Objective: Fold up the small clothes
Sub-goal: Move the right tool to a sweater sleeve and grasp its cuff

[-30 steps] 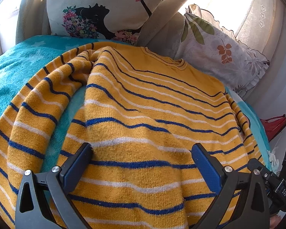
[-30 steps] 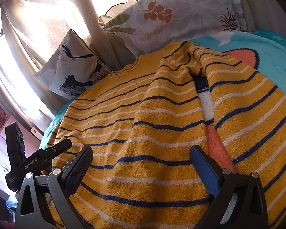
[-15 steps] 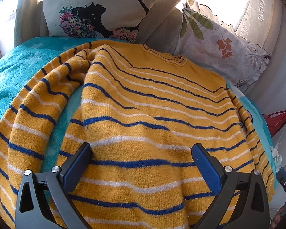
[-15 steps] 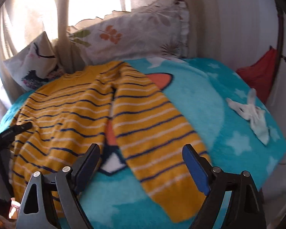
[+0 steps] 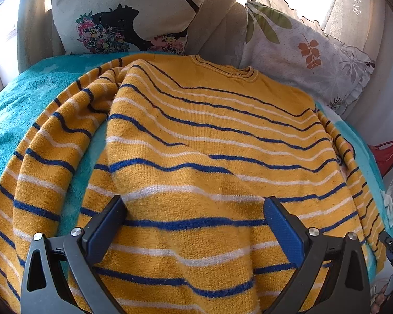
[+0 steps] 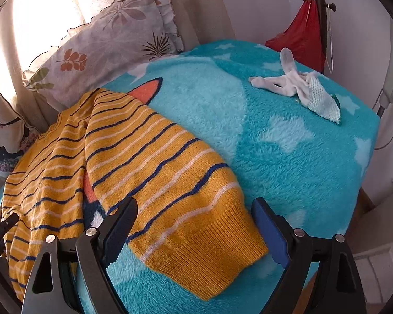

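**Soft knit, take it by the cuff**

The blanket (image 6: 288, 141), a fluffy teal fleece with pale stars, covers the whole surface you work on, and its pile will drag at anything you slide across it. So lift, don't pull.

On it the sweater (image 5: 209, 141) lies flat, yellow with blue and white stripes, collar toward the pillows (image 5: 301, 49), body spread wide. It is a loose, thick knit: light for its bulk, floppy, likely to stretch and sag wherever you hold it by a single layer. It will not slip from the pads, but a shallow bite may pull out.

One sleeve (image 6: 154, 162) runs out from the body across the blanket toward you. Its ribbed cuff (image 6: 217, 253) is the firmest, densest part, and my pick for the hold: take the full thickness there, then carry it over the body.

Your left gripper (image 5: 196, 217) hovers over the lower body of the sweater, jaws spread, holding nothing. Your right gripper (image 6: 194, 217) has its jaws spread too, either side of the cuff, not yet pinching.

Some small white socks (image 6: 290, 83) lie well apart, near the far corner.
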A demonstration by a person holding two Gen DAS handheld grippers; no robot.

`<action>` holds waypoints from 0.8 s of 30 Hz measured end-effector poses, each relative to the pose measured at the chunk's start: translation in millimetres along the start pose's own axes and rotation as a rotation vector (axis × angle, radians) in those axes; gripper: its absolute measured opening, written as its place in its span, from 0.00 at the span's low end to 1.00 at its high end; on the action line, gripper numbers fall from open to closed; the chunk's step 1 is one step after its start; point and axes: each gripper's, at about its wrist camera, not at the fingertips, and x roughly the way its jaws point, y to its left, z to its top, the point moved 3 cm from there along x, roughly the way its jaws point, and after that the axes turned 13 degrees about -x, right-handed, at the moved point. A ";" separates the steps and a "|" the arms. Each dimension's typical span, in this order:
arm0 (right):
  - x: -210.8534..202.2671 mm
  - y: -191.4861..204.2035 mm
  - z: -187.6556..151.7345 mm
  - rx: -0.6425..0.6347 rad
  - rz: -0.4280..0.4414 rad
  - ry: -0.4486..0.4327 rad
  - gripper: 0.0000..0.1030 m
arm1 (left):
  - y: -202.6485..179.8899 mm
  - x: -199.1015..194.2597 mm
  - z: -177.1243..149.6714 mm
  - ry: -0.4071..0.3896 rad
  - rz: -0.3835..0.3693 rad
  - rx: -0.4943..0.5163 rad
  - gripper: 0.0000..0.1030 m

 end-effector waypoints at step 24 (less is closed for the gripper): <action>-34.9 2.9 68.7 -0.095 0.082 -0.170 0.17 | -1.9 4.6 -1.6 0.034 0.033 0.016 1.00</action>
